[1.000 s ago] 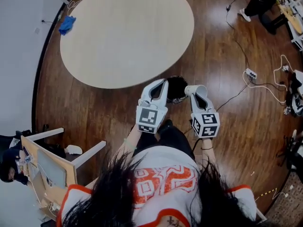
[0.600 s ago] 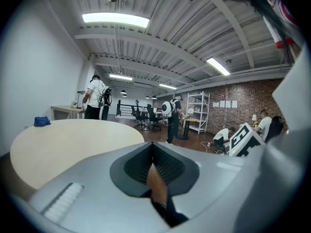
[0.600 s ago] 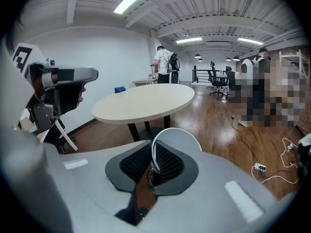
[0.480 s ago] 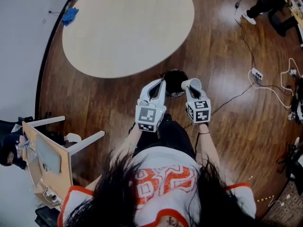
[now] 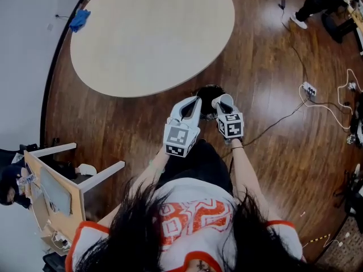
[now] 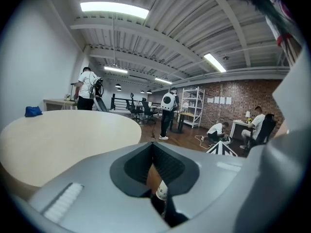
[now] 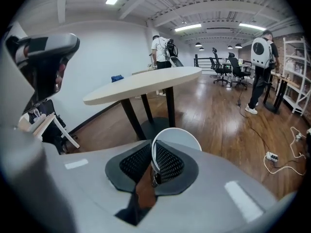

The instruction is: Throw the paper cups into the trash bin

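Nearest in the head view, the person's dark hair and white shirt (image 5: 193, 214) with orange print fill the bottom edge. Both forearms reach forward over the wooden floor (image 5: 272, 152).

The left gripper (image 5: 195, 100) has its jaws closed tip to tip, with nothing pinched between them. Its own view shows only a sliver of floor through the gap behind the tips.

Just beside it, the right gripper (image 5: 222, 107) is clamped on a white paper cup (image 5: 225, 98). In the right gripper view the cup's thin wall runs between the two ribbed pads, and from above its open mouth faces up.

The cup sits at the right rim of the dark trash bin (image 5: 207, 95). I cannot tell whether it is over the opening or just beside it. The bin stands on the floor by both grippers' tips, near the edge of the round beige table (image 5: 153, 33).

A blue cloth (image 5: 80, 20) lies at the table's far left edge. Off to the right, a white power strip (image 5: 309, 88) lies on the floor among cables. In the left gripper view, people (image 6: 169, 106) stand and sit at the far end of the room.
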